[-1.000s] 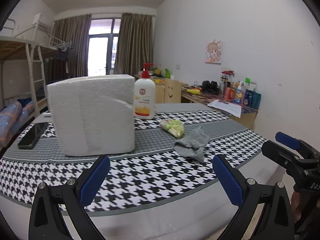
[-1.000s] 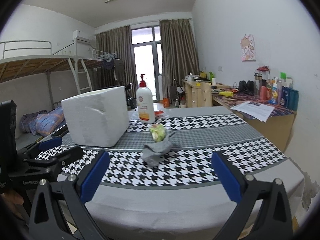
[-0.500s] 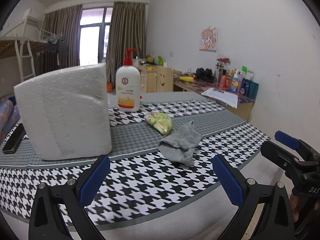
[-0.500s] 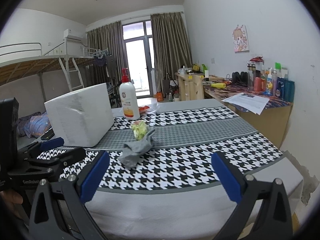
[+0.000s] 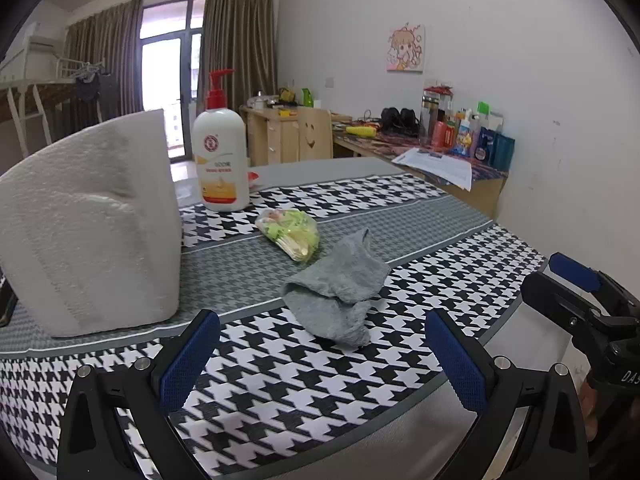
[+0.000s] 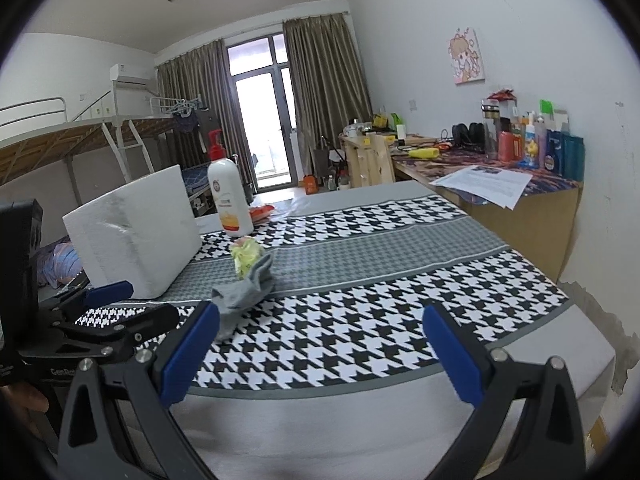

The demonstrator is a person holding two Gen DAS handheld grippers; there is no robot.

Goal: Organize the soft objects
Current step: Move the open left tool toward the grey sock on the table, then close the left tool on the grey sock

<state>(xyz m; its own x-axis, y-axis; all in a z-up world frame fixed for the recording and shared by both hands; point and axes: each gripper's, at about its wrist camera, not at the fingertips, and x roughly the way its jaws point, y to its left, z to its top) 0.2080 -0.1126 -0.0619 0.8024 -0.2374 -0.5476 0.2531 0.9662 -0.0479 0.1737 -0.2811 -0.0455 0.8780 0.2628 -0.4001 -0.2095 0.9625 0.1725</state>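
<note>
A: Where was the crumpled grey fabric sock [image 5: 338,292]?

B: It lay on the table covered in black-and-white houndstooth cloth [image 5: 360,364], partly on the grey band of the pattern and partly on the checks. In the left wrist view it sat just ahead of the left gripper [image 5: 320,352], between the lines of its two fingers but not touched by them.

A: And the jaws?

B: The left gripper's blue-padded jaws stood wide apart with nothing in them. The right gripper [image 6: 320,344] was the same: spread wide and empty, low over the near edge of the table, with the sock [image 6: 246,294] ahead and to its left.

A: What sat next to the sock?

B: A small clear plastic packet with yellow-green contents [image 5: 290,232] lay just behind it; I couldn't tell whether the two touched. Further back stood a white pump bottle with a red dispenser [image 5: 220,160], upright. To the left stood a big white block of soft tissue paper [image 5: 92,224], well clear of the sock.

A: Anything beyond the table?

B: A wooden desk crowded with bottles and papers [image 6: 512,168] stood along the right wall, and brown curtains [image 6: 324,92] framed a glass door.
</note>
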